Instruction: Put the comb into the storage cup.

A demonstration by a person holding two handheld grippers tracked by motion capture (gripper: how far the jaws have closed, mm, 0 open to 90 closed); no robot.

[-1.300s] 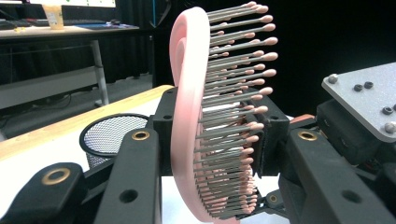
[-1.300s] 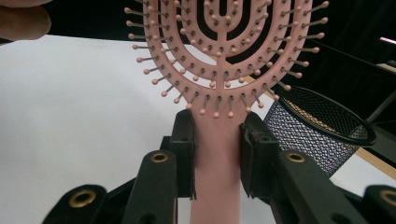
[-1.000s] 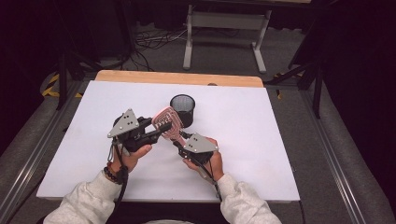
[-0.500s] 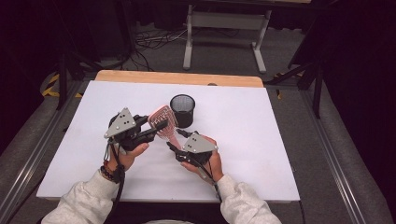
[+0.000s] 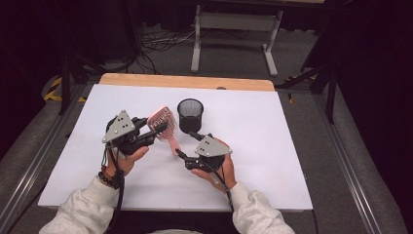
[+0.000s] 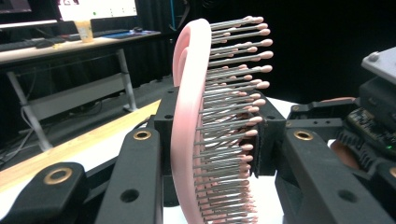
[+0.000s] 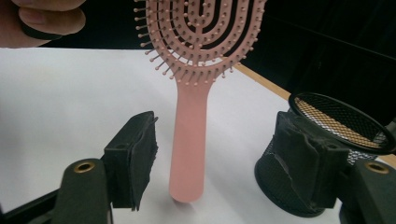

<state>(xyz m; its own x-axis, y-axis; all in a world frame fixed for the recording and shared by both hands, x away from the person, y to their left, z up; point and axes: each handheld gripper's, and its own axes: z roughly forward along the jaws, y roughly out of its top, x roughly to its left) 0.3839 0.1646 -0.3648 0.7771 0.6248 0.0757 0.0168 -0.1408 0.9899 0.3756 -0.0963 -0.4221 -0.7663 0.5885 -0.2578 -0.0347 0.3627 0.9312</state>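
A pink hairbrush (image 5: 161, 123) stands nearly upright on the white tabletop (image 5: 272, 161), its handle end (image 7: 189, 186) down on the surface. My left gripper (image 5: 157, 127) is shut on the brush head; the bristles and pink rim (image 6: 196, 140) sit between its black jaws. My right gripper (image 5: 189, 145) is open just right of the handle, with the handle (image 7: 189, 130) a short way ahead of the gap and not touched. A black mesh cup (image 5: 190, 114) stands upright behind the right gripper's right jaw (image 7: 327, 140).
A wooden strip (image 5: 185, 80) runs along the table's far edge. Beyond it stand a metal stand (image 5: 234, 29) and cables on the floor. A hand (image 7: 42, 18) on the left gripper shows at the top left of the right gripper view.
The left gripper has carried the brush head a little to the left, away from the cup, and the brush stands more upright. The right gripper has stayed about where it was.
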